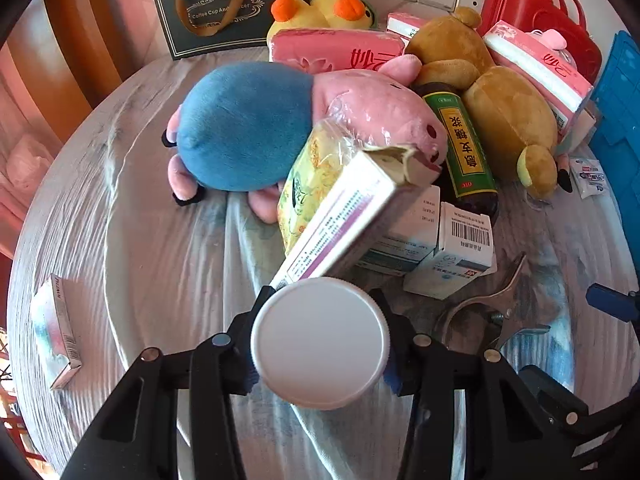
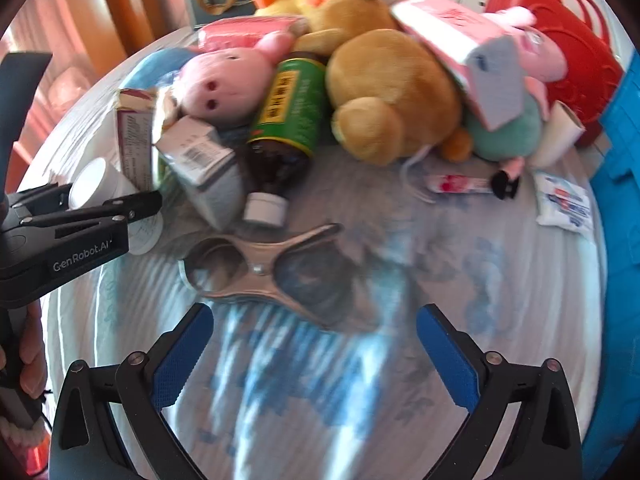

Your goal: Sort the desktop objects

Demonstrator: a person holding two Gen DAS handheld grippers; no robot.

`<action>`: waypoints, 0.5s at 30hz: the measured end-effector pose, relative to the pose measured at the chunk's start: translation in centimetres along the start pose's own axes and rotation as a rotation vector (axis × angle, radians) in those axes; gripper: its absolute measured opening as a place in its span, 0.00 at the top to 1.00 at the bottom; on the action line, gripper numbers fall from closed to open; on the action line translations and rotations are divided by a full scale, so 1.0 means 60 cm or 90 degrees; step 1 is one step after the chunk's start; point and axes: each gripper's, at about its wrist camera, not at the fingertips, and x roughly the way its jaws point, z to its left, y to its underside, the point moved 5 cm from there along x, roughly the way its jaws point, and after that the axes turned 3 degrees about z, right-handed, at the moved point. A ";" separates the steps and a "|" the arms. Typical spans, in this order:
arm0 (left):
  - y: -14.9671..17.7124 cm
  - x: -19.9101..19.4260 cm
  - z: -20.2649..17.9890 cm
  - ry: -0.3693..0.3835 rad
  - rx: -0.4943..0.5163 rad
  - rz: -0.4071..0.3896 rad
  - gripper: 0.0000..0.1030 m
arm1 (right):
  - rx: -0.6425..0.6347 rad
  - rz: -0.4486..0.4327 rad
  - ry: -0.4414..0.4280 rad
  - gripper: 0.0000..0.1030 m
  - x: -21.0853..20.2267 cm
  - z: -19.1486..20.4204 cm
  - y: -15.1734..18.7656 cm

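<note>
White round ribbed plastic cap of a small jar (image 1: 320,343), pinched between the black jaws of the left gripper (image 1: 320,354); jar held off the cloth-covered tabletop (image 1: 160,264), seen from the side in the right wrist view as a white jar (image 2: 100,184). Right gripper (image 2: 316,354) low over the cloth, jaws spread wide, blue pads (image 2: 180,354) facing each other with nothing between.

Just ahead of the spread jaws, a silver metal spring clamp (image 2: 256,270) lying flat. Beyond the held jar, a white and purple printed carton (image 1: 344,216) tilted up, torn at its far end, leaning over a yellow-green plastic packet (image 1: 304,184). Beside these, two white and teal medicine boxes (image 1: 448,248), one with a barcode. Behind the boxes, a brown glass bottle with a green label (image 1: 460,144) on its side, white cap toward the clamp.

Further out, a pink and blue plush pig (image 1: 280,120), a brown plush bear (image 1: 500,112), pink tissue packs (image 1: 336,50), a yellow plush duck (image 1: 320,10). At the far right, a red plastic basket (image 1: 536,12) and a blue plastic crate (image 1: 616,120). Far left, apart from the pile, a small pale carton (image 1: 56,332).
</note>
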 end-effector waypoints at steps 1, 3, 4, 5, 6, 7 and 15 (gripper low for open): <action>0.005 -0.003 0.005 -0.009 0.003 -0.001 0.56 | -0.006 0.001 -0.006 0.00 0.002 0.008 -0.001; 0.016 -0.008 0.012 -0.023 0.009 -0.002 0.56 | -0.019 0.001 -0.014 0.00 0.008 0.022 -0.004; 0.022 -0.011 0.016 -0.030 0.012 -0.002 0.56 | -0.026 0.000 -0.016 0.00 0.010 0.029 -0.007; 0.028 -0.013 0.019 -0.032 0.013 -0.001 0.56 | -0.034 -0.001 -0.021 0.00 0.013 0.038 -0.009; 0.033 -0.016 0.020 -0.030 0.011 0.001 0.56 | -0.042 -0.002 -0.024 0.01 0.015 0.045 -0.012; 0.039 -0.018 0.021 -0.027 0.011 0.001 0.56 | -0.051 -0.003 -0.024 0.05 0.017 0.051 -0.015; 0.028 -0.013 0.016 0.009 0.023 0.003 0.56 | -0.057 0.036 -0.030 0.26 0.059 0.059 -0.023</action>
